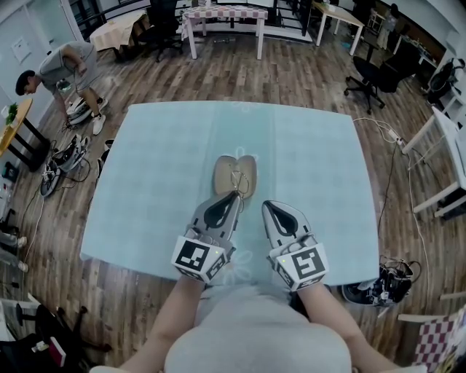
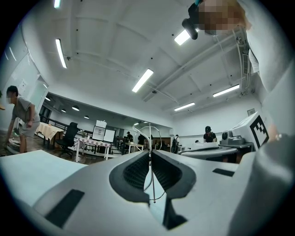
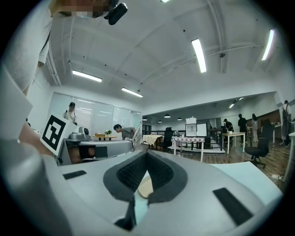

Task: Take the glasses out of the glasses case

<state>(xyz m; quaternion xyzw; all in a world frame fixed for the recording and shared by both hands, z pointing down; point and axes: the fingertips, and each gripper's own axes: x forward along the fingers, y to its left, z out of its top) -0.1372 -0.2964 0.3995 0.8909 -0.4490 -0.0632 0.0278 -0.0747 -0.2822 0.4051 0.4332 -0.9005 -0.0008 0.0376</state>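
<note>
A tan glasses case (image 1: 226, 177) lies open on the light blue tablecloth (image 1: 160, 160), in the middle of the table. Thin wire-framed glasses (image 1: 239, 180) hang over it. My left gripper (image 1: 237, 195) is shut on one wire arm of the glasses. In the left gripper view the wire (image 2: 150, 177) runs down between the closed pads and the rims (image 2: 148, 132) stick up past the tips of the left gripper (image 2: 150, 152). My right gripper (image 1: 266, 205) stands just right of the case, shut and holding nothing. In the right gripper view a bit of the case (image 3: 145, 186) shows under the right gripper (image 3: 146, 153).
The table's near edge (image 1: 145, 266) lies just under both grippers. A person (image 1: 65, 69) bends over at the far left by a dark side table (image 1: 18, 138). Office chairs (image 1: 375, 76) and white tables (image 1: 226, 22) stand beyond; cables (image 1: 389, 138) trail at the right.
</note>
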